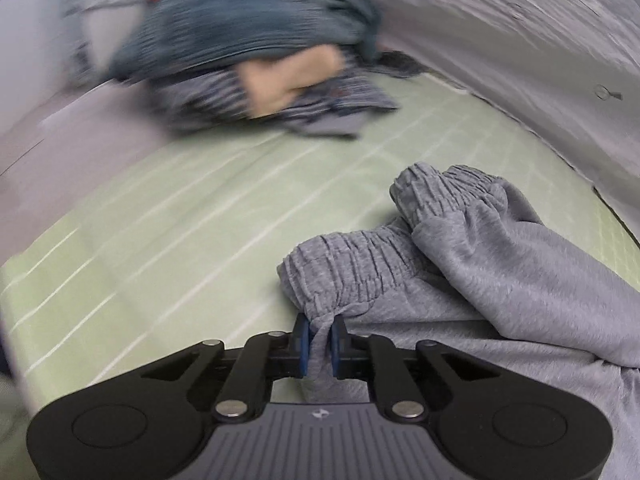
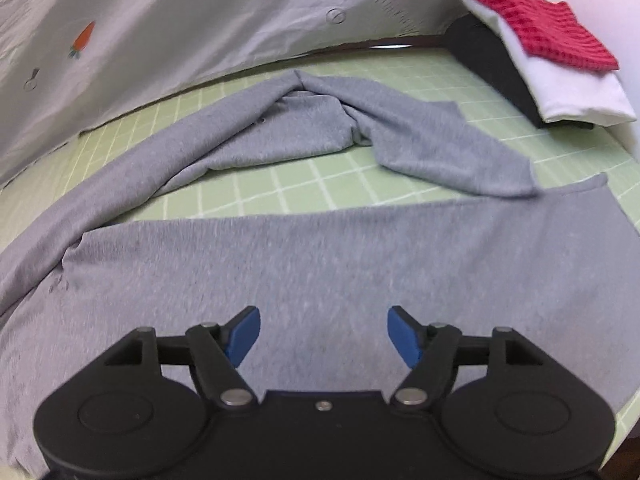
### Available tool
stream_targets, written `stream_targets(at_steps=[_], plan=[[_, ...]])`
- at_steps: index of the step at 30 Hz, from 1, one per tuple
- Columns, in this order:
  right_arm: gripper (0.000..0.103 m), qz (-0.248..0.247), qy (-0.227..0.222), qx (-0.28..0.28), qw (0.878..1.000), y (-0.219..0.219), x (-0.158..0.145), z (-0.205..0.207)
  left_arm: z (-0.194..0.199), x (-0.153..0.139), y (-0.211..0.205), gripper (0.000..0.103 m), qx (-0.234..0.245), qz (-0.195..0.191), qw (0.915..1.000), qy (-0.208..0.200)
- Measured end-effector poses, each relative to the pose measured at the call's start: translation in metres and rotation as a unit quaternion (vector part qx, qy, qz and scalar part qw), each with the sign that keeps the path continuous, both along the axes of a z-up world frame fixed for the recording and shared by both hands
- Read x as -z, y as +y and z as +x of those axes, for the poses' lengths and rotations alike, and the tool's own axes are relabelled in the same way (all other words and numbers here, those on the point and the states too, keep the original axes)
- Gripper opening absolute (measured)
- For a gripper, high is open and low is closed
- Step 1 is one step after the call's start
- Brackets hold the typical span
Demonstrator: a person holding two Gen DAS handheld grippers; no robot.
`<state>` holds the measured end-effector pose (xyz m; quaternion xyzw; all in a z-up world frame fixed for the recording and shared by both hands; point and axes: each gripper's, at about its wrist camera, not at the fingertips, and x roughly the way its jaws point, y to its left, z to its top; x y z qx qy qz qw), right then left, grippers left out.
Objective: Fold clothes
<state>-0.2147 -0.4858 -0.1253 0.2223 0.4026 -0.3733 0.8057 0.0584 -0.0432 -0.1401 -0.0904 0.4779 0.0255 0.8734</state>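
Note:
Grey sweatpants [image 1: 500,264] lie on a green grid mat [image 1: 180,216]. My left gripper [image 1: 320,334] is shut on the gathered elastic waistband [image 1: 352,264] at its near edge. In the right wrist view one grey trouser leg [image 2: 320,264] lies flat across the mat [image 2: 320,176] and the other leg [image 2: 304,120] is bunched and twisted behind it. My right gripper [image 2: 324,334] is open and empty, just above the flat leg.
A blurred heap of blue, striped and tan clothes [image 1: 256,56] lies at the far end of the mat. A folded stack, red on white on black [image 2: 536,52], sits at the far right. A pale sheet [image 2: 160,32] hangs behind the mat.

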Motion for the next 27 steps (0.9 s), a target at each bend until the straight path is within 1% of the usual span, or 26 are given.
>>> stream_targets(at_steps=[2, 4, 5, 7, 8, 9, 11, 13, 15, 17, 18, 19, 20, 21, 22, 26, 27], plan=[[0.073, 0.003, -0.001, -0.007, 1.000, 0.003, 0.002, 0.001, -0.009, -0.006, 0.009, 0.013, -0.008, -0.010, 0.9999, -0.006], [0.075, 0.010, -0.002, -0.011, 1.000, 0.004, 0.004, 0.003, -0.014, -0.013, 0.015, 0.017, -0.012, -0.023, 0.9996, -0.014], [0.075, 0.014, -0.001, -0.010, 1.000, 0.003, 0.006, 0.003, -0.017, -0.017, 0.017, 0.020, -0.014, -0.029, 0.9993, -0.019], [0.082, 0.023, 0.007, -0.004, 1.000, 0.002, 0.012, 0.006, -0.023, -0.024, 0.023, 0.028, -0.018, -0.041, 0.9986, -0.028], [0.084, 0.027, 0.011, 0.000, 1.000, 0.001, 0.015, 0.008, -0.026, -0.028, 0.026, 0.039, -0.021, -0.048, 0.9981, -0.032], [0.087, 0.030, 0.018, 0.002, 0.999, 0.001, 0.019, 0.009, -0.028, -0.032, 0.029, 0.053, -0.023, -0.054, 0.9976, -0.036], [0.092, 0.035, 0.030, 0.006, 0.999, 0.002, 0.027, 0.011, -0.034, -0.039, 0.034, 0.070, -0.027, -0.066, 0.9964, -0.045], [0.099, 0.024, 0.043, 0.009, 0.999, 0.006, 0.032, 0.012, -0.037, -0.046, 0.037, 0.071, -0.026, -0.079, 0.9951, -0.053], [0.102, 0.019, 0.045, 0.007, 0.999, 0.008, 0.034, 0.013, -0.032, -0.050, 0.031, 0.070, -0.004, -0.091, 0.9940, -0.060], [0.103, 0.017, 0.043, 0.008, 0.999, 0.009, 0.034, 0.013, -0.023, -0.049, 0.022, 0.068, 0.017, -0.090, 0.9941, -0.058], [0.103, 0.016, 0.041, 0.008, 0.999, 0.009, 0.035, 0.012, -0.019, -0.047, 0.018, 0.059, 0.026, -0.088, 0.9944, -0.053], [0.103, 0.014, 0.040, 0.007, 0.999, 0.010, 0.035, 0.012, -0.014, -0.044, 0.014, 0.053, 0.033, -0.087, 0.9946, -0.045], [0.103, 0.013, 0.038, 0.007, 0.999, 0.011, 0.035, 0.011, -0.009, -0.041, 0.011, 0.044, 0.039, -0.090, 0.9946, -0.035], [0.103, 0.012, 0.037, 0.006, 0.999, 0.011, 0.035, 0.010, -0.003, -0.036, 0.009, 0.041, 0.042, -0.094, 0.9943, -0.025], [0.103, 0.012, 0.036, 0.007, 0.999, 0.011, 0.035, 0.009, 0.002, -0.033, 0.008, 0.041, 0.041, -0.100, 0.9940, -0.018], [0.103, 0.015, 0.036, 0.022, 0.999, 0.008, 0.035, 0.007, 0.018, -0.020, 0.010, 0.041, 0.023, -0.144, 0.9893, -0.003], [0.103, 0.017, 0.035, 0.029, 0.999, 0.006, 0.035, 0.006, 0.021, -0.017, 0.010, 0.041, 0.019, -0.147, 0.9889, 0.002]])
